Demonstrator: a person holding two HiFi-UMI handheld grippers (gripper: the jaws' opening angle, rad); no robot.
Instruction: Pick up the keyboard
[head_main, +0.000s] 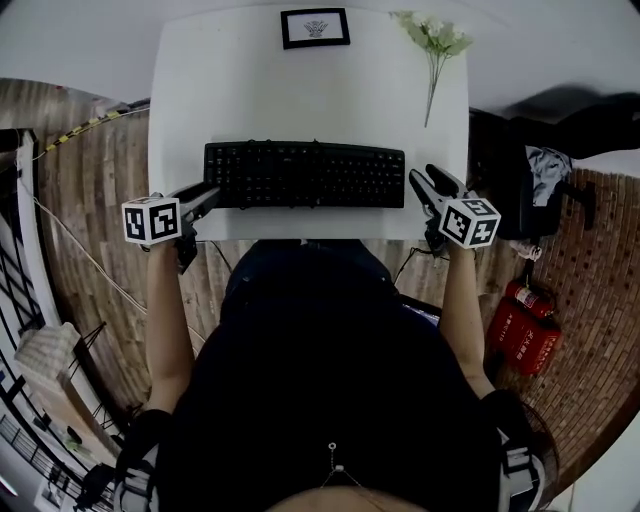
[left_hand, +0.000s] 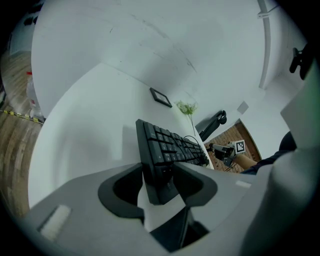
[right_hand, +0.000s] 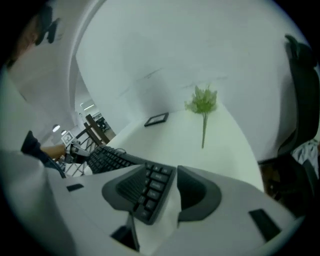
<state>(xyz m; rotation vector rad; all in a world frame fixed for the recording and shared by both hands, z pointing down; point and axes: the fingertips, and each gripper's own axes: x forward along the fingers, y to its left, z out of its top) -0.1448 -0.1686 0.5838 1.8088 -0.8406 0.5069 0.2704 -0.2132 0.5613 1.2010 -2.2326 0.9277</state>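
A black keyboard (head_main: 305, 175) lies across the near half of a white table (head_main: 260, 90). My left gripper (head_main: 205, 195) is at its left end. In the left gripper view the jaws of my left gripper (left_hand: 157, 172) are closed on that end of the keyboard (left_hand: 170, 145), which casts a shadow on the table. My right gripper (head_main: 425, 180) is at the right end. In the right gripper view the jaws of my right gripper (right_hand: 155, 187) stand apart around the end keys of the keyboard (right_hand: 150, 192), and a white gap shows beside the right jaw.
A framed picture (head_main: 315, 28) and a green flower sprig (head_main: 432, 45) lie at the table's far edge. Right of the table are a dark chair with a cloth (head_main: 545, 175) and red fire extinguishers (head_main: 525, 325). The floor is wood-patterned.
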